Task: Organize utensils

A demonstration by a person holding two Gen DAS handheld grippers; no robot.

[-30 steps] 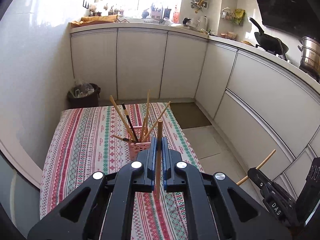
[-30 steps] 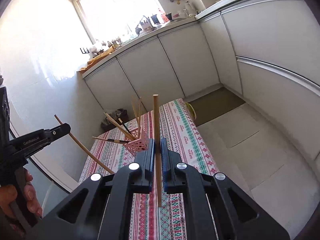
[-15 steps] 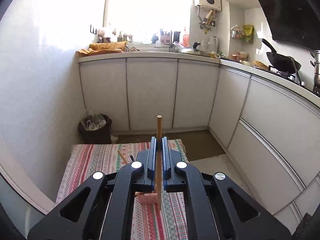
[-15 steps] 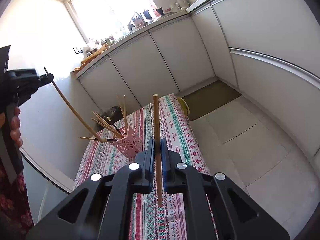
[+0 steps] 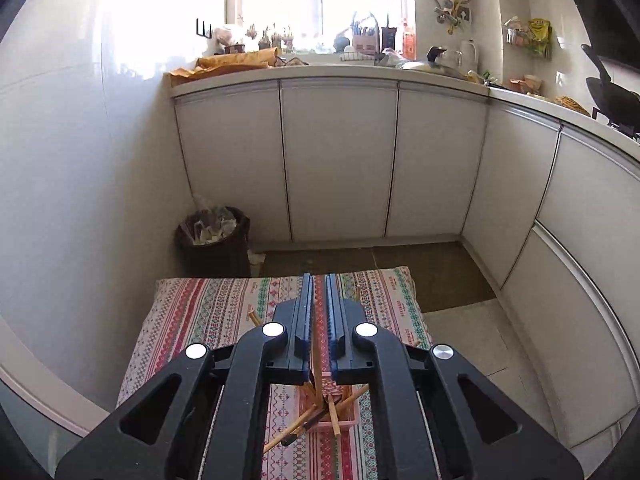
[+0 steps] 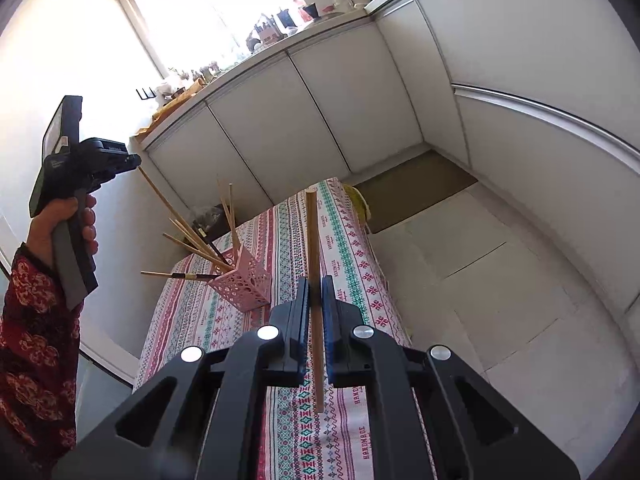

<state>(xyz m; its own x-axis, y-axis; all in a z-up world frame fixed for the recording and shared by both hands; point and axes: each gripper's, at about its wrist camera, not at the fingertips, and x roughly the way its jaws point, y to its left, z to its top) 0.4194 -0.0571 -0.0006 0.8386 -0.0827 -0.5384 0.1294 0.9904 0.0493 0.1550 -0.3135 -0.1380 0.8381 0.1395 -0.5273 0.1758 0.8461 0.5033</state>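
the right gripper (image 6: 315,312) pinches a wooden chopstick (image 6: 313,248) between its blue pads, the stick standing near upright with its blunt end above the jaws and its thinner end hanging below them over the striped tablecloth (image 6: 352,256). the pink perforated utensil basket (image 6: 242,284) sits on the cloth, left of this gripper and apart from it, with several chopsticks fanned out of it.

the left gripper (image 5: 318,312) hangs directly over that basket (image 5: 340,390). its jaws have just been opening by a small amount; a chopstick (image 5: 317,364) runs down through the narrow gap into the basket, and the pads no longer appear to press on it. in the right wrist view a hand (image 6: 64,220) holds this gripper high, the same stick slanting down from its tip into the basket.

handling, as a judgement: the chopstick is light, rigid and smooth, so it can pivot or slide in a two-pad pinch. take hold near mid-length or slightly toward the thick end. the basket is light plastic and already leaning sticks may tip it; lower the tip in gently.
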